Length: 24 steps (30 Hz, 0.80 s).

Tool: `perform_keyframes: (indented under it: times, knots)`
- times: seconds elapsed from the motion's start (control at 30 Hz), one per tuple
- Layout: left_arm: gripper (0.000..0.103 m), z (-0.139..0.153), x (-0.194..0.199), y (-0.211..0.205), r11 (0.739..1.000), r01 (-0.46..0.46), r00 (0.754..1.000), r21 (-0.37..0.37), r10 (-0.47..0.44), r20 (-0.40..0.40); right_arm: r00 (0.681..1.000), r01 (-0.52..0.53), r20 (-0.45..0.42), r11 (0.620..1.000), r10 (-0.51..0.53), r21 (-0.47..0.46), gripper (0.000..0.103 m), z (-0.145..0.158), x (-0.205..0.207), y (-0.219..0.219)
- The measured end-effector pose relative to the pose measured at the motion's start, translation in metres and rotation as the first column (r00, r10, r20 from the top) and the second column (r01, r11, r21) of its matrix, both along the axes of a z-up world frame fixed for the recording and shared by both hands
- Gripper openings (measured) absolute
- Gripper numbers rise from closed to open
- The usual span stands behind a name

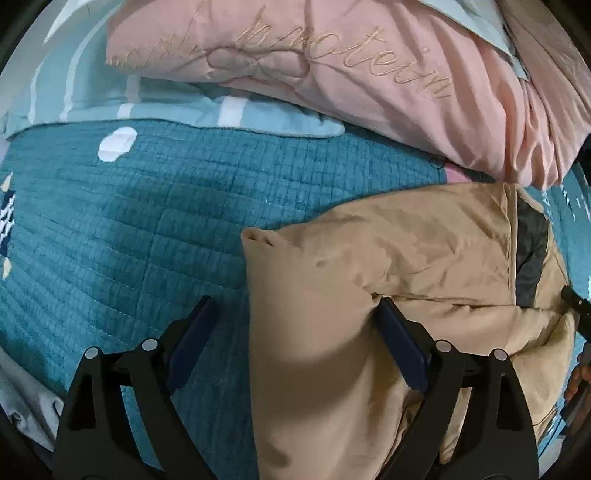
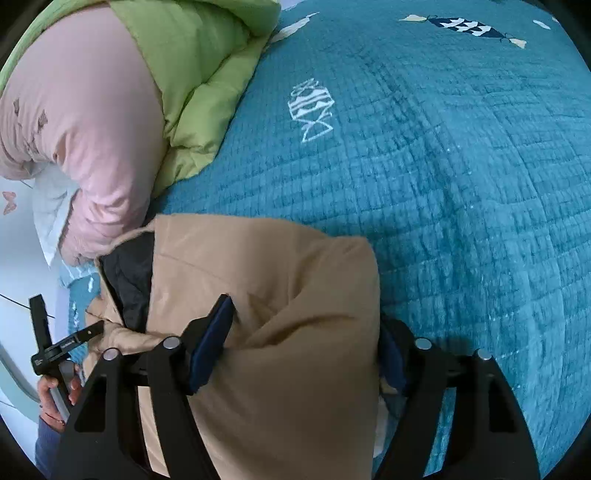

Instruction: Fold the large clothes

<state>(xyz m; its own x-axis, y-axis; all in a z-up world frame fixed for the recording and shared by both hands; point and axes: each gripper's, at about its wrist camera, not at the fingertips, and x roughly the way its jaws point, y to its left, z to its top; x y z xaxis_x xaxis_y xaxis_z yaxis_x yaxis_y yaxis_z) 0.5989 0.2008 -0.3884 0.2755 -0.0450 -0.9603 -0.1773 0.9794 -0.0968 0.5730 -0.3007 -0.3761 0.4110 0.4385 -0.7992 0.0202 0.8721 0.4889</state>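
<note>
Both grippers stand wide open around folds of the tan jacket (image 1: pixel 388 266) lying on the teal quilted bed (image 2: pixel 461 184): left gripper (image 1: pixel 295 314) and right gripper (image 2: pixel 306 317) each straddle fabric, neither clamping it

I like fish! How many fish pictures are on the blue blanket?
2 in the right wrist view: a white fish mid-blanket, and a dark fish at the top. The tan coat may hide more.

One tan jacket (image 1: pixel 388 258), one teal quilt (image 1: pixel 147 221), one pink duvet (image 1: pixel 369 74), one green blanket (image 2: pixel 207 74), one striped sheet (image 1: pixel 184 103), two grippers: left gripper (image 1: pixel 295 306), right gripper (image 2: pixel 306 314).
</note>
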Motion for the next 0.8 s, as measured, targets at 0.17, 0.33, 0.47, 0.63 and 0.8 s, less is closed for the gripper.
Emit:
perform_keyframes:
  times: [0.17, 0.33, 0.47, 0.63, 0.8]
  knots:
    - [0.022, 0.015, 0.000, -0.014, 0.996, 0.086, 0.996, -0.011, -0.085, 0.028, 0.999, -0.039, 0.018, 0.999, 0.039, 0.024, 0.019, 0.005, -0.007, -0.004]
    - [0.015, 0.055, -0.018, -0.014, 0.993, 0.114, 0.987, -0.043, -0.109, 0.117, 0.992, -0.052, 0.121, 0.997, 0.045, 0.049, 0.016, 0.041, -0.034, -0.004]
    - [0.014, 0.101, -0.049, -0.012, 0.987, 0.148, 0.972, -0.063, -0.134, 0.196, 0.978, -0.096, 0.190, 0.994, 0.085, 0.051, 0.016, 0.080, -0.063, 0.000]
    - [0.014, 0.151, -0.115, -0.016, 0.976, 0.214, 0.948, -0.052, -0.194, 0.252, 0.965, -0.144, 0.230, 0.987, 0.125, 0.070, 0.016, 0.124, -0.117, -0.006]
    - [0.014, 0.172, -0.192, -0.028, 0.969, 0.237, 0.940, -0.064, -0.213, 0.267, 0.954, -0.196, 0.241, 0.979, 0.176, 0.060, 0.016, 0.155, -0.187, -0.008]
